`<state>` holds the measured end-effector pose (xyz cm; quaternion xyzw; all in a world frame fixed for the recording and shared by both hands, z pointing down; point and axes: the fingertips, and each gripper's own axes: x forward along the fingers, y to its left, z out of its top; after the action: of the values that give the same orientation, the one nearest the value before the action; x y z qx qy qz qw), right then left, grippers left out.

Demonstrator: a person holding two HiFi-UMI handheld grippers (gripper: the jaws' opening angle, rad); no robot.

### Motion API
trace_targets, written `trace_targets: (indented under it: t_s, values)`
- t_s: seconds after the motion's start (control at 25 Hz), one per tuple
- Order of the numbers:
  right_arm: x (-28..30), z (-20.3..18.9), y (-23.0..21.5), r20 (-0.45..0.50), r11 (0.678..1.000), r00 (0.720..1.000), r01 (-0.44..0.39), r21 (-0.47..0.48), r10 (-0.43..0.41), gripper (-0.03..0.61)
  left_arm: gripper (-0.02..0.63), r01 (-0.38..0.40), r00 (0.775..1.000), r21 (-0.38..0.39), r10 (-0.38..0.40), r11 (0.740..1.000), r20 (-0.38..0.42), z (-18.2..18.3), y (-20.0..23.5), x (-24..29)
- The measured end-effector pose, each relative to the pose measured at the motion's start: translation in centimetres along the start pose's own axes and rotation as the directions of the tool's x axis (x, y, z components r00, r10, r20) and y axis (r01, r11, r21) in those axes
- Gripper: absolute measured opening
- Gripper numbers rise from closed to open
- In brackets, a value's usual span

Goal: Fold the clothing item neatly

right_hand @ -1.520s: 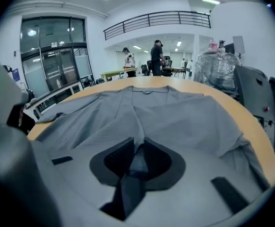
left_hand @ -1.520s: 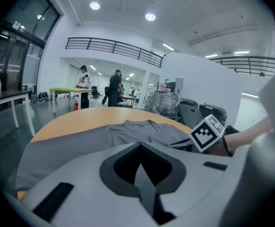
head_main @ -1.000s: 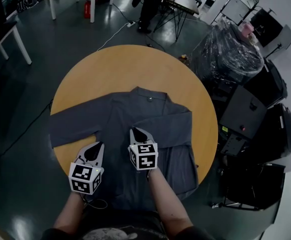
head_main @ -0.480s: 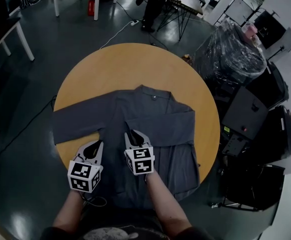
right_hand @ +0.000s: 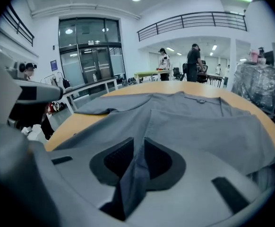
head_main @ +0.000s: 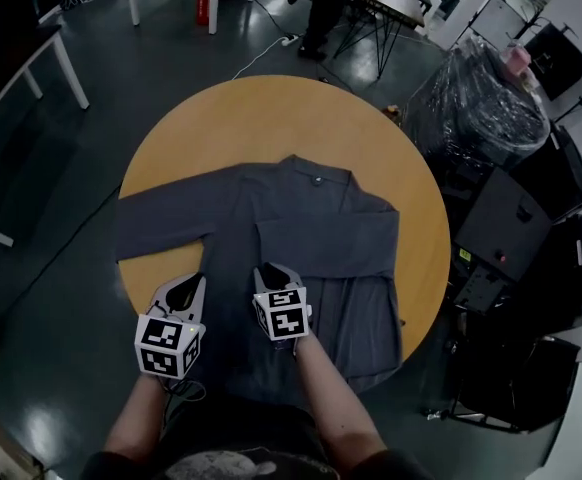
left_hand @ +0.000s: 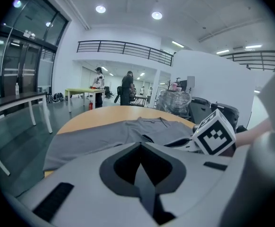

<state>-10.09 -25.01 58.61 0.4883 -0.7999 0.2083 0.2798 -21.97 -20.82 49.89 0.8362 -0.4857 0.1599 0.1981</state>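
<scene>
Lying limp and light on the round tabletop (head_main: 271,118), hem over its near edge, the grey shirt (head_main: 306,218) suits edge pinches: the left gripper (head_main: 193,281) clamps its near-left side, while the right gripper (head_main: 274,269) has just been opening its jaws round a fold.

The room was a tall, white-walled hall with a dark glossy floor (head_main: 51,198), round ceiling lights (left_hand: 100,8), a railed balcony (left_hand: 123,47) and glazed doors (right_hand: 90,56). A round wooden table (head_main: 271,118) stood in the middle. A green-topped table (left_hand: 83,90) stood beyond it, and a plastic-wrapped bundle (head_main: 486,103) and black cases (head_main: 516,233) stood beside it.
</scene>
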Motion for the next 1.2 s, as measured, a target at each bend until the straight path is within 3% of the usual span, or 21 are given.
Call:
trace_targets:
  t_s: [0.2, 0.48, 0.6, 0.84, 1.2]
  values:
    - [-3.8, 1.3, 0.0, 0.098, 0.999, 0.995, -0.032, 0.027, 0.029, 0.058, 0.008, -0.075, 0.996, 0.007, 0.074, 0.997, 0.059, 0.6, -1.8, -3.2]
    - [-9.5, 3.7, -0.5, 0.271, 0.996, 0.962, -0.051, 0.073, 0.030, 0.057, 0.008, -0.133, 0.974, -0.031, 0.137, 0.991, 0.180, 1.5, -3.8, -7.4]
    - [-11.6, 3.9, -0.1, 0.309, 0.995, 0.950, -0.062, 0.072, 0.037, -0.002, 0.008, -0.178, 0.969, -0.052, 0.184, 0.983, 0.163, 0.7, -3.7, -8.9]
    - [-13.7, 4.3, 2.1, 0.355, 0.993, 0.932, -0.106, 0.054, 0.080, -0.009, 0.008, -0.255, 0.951, -0.077, 0.264, 0.964, 0.163, 0.5, -1.7, -11.3]
    - [-12.0, 7.6, 10.1, 0.377, 0.987, 0.915, -0.162, 0.016, 0.144, -0.009, 0.008, -0.262, 0.945, -0.077, 0.272, 0.962, 0.182, 1.1, 4.9, -13.1]
